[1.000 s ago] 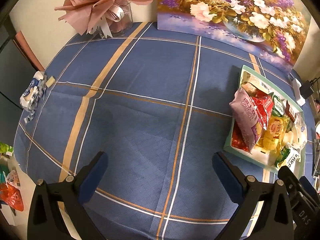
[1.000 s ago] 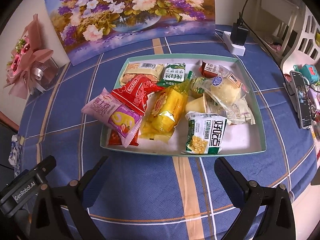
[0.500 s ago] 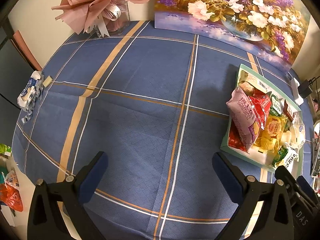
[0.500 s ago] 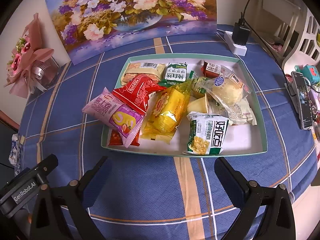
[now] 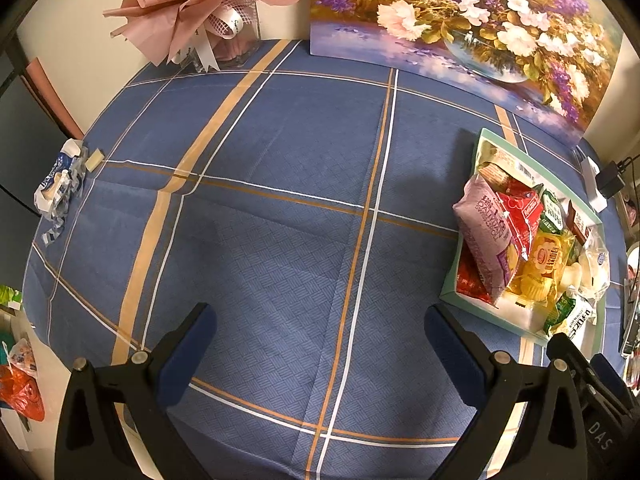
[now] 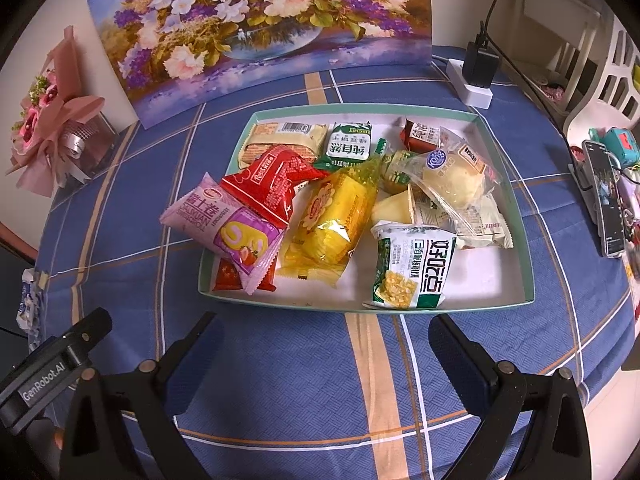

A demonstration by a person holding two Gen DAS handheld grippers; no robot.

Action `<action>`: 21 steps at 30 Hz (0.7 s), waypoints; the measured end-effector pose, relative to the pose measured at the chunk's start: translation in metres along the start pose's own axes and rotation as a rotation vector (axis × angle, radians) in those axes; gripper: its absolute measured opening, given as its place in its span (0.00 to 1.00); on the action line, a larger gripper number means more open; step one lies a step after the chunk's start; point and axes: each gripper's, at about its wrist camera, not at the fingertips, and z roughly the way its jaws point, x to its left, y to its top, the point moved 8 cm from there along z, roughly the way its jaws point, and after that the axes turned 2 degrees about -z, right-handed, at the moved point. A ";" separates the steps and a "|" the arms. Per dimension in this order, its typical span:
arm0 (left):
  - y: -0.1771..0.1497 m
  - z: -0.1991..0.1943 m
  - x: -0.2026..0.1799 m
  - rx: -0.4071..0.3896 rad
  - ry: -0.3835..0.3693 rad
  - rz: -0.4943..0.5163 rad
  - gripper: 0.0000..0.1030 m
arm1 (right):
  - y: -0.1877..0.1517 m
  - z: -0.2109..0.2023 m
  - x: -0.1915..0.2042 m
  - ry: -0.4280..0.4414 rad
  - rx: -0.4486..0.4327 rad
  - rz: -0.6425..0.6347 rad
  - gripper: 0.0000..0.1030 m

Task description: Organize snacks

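A shallow green-rimmed tray (image 6: 528, 248) holds several wrapped snacks: a pink Swiss-roll pack (image 6: 224, 232) hanging over its left rim, a red pack (image 6: 276, 184), a yellow pack (image 6: 336, 216), a green-and-white corn pack (image 6: 416, 268) and a clear bun pack (image 6: 452, 172). My right gripper (image 6: 320, 344) is open and empty, just in front of the tray's near rim. My left gripper (image 5: 320, 336) is open and empty above bare tablecloth, left of the tray (image 5: 476, 152); the pink pack (image 5: 484, 236) shows there too.
A flower painting (image 6: 260, 28) leans on the wall behind the tray. A pink bouquet (image 5: 196, 8) stands at the back left. A crumpled wrapper (image 5: 60, 184) lies at the left table edge. A power strip (image 6: 472, 84) and a phone (image 6: 604, 200) sit to the right.
Both views have shifted slightly: the left gripper drew back and up a little, and the tray sits a bit farther right in its view. Both grippers stay open.
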 end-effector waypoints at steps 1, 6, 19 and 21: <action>0.000 0.000 0.000 0.000 0.000 -0.001 1.00 | 0.000 0.000 0.000 0.000 0.001 0.000 1.00; 0.000 0.000 0.000 0.001 -0.001 0.000 1.00 | 0.000 0.001 0.000 -0.001 0.002 -0.001 1.00; 0.000 0.000 0.000 0.002 -0.002 0.002 1.00 | -0.001 0.003 -0.001 -0.002 0.005 -0.003 1.00; 0.000 0.000 0.000 0.001 -0.002 0.002 1.00 | -0.001 0.002 0.000 -0.002 0.005 -0.003 1.00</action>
